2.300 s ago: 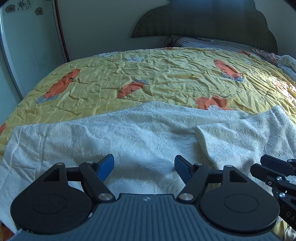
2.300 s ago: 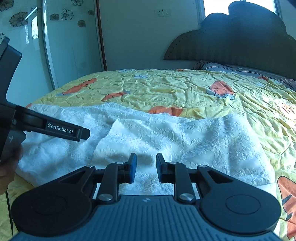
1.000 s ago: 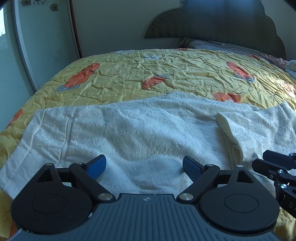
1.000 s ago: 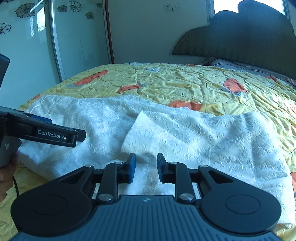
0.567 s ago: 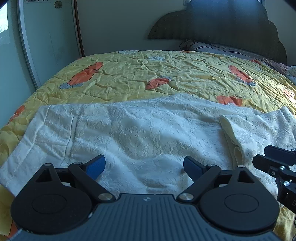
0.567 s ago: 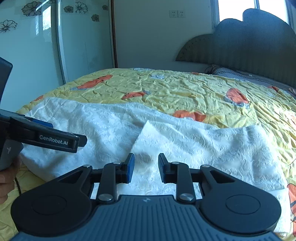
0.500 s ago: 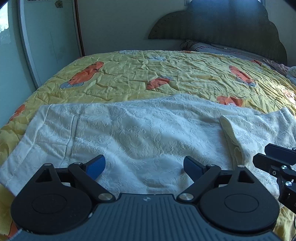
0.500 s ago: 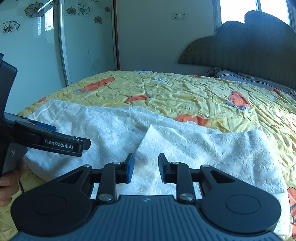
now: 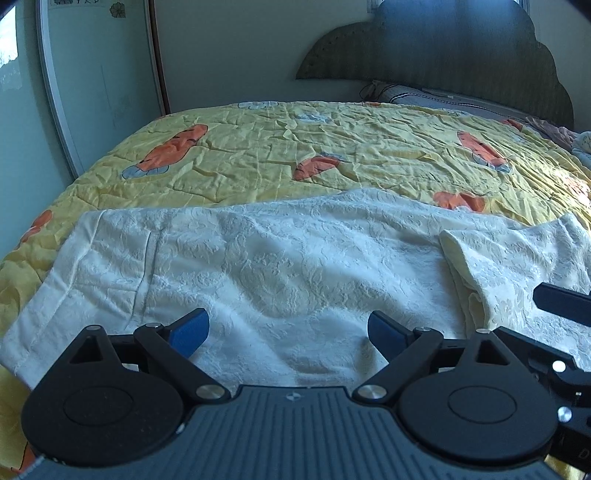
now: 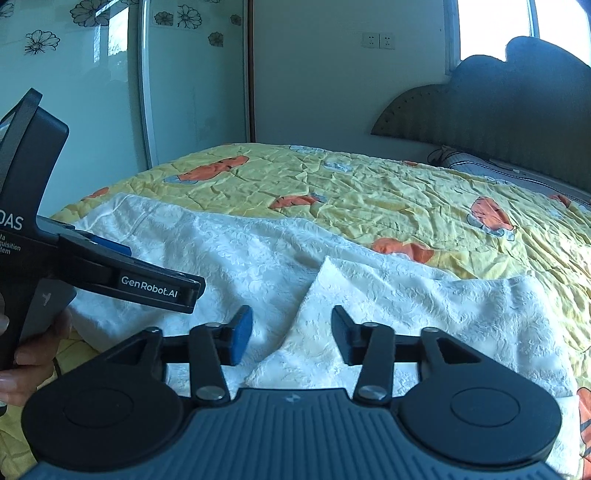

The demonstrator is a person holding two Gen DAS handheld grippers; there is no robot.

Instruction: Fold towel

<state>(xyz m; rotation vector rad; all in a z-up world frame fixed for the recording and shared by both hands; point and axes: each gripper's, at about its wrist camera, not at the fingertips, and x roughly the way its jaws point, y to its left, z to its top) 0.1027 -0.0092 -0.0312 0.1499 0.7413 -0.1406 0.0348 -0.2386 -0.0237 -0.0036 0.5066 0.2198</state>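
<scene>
Towel, white embossed cloth (image 9: 295, 266), spread across near edge of yellow carrot-print quilt (image 9: 332, 166), one end flap doubled over | soft, light, limp, likely sags; take at hem corners | left gripper (image 9: 288, 332) wide open, empty | right gripper (image 10: 291, 332) jaws just been opening, straddling flap edge, pads not pressing.

We face a bed under a wrinkled yellow quilt with orange prints (image 9: 332, 158). At twelve o'clock stands a dark scalloped headboard (image 9: 443, 55); at ten o'clock, glossy flower-patterned wardrobe doors (image 10: 92, 92). Daylight enters a window (image 10: 495, 26) at one o'clock.
</scene>
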